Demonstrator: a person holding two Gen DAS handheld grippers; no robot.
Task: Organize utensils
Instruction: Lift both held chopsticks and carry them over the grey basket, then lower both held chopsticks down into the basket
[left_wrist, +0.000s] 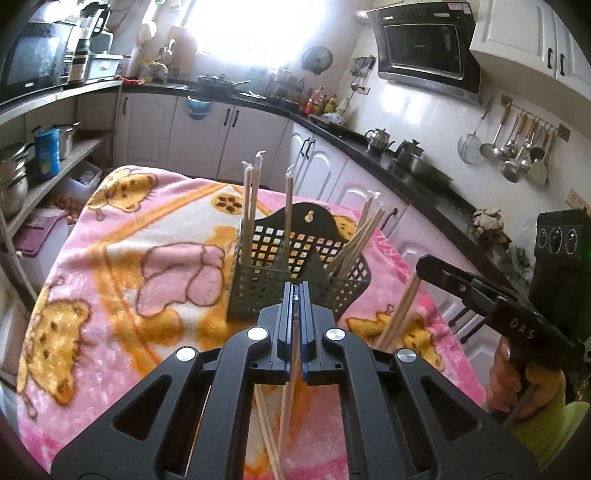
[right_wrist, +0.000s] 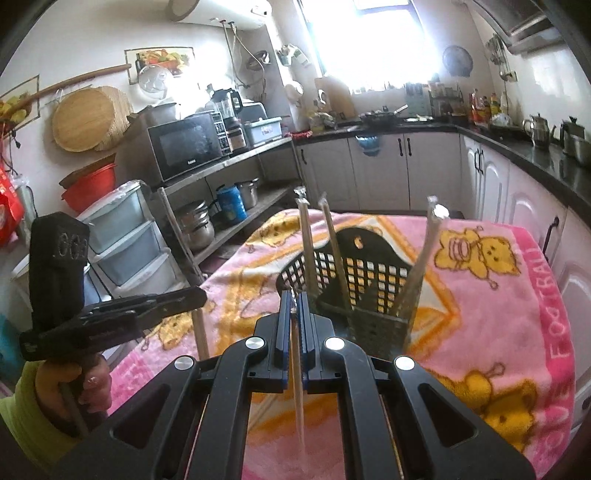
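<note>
Kitchen tabletop under a pink cartoon blanket (left_wrist: 122, 266): both grippers carry chopsticks toward the holder.

Each wrapped chopstick is pinched near its upper end and hangs steeply down below the jaws: the left gripper (left_wrist: 297, 295) is clamped on one chopstick (left_wrist: 290, 387), the right gripper (right_wrist: 294, 301) on another (right_wrist: 298, 398). A dark perforated utensil holder (left_wrist: 295, 258) stands just ahead of both, so the coming move looks like a lift over its rim and a drop in, point first. Its left compartment already holds upright chopsticks (left_wrist: 251, 206), its right compartment a leaning bunch (left_wrist: 354, 243). More chopsticks (left_wrist: 269, 435) lie on the blanket below the left gripper. Neither hand looks clearly nearer.
</note>
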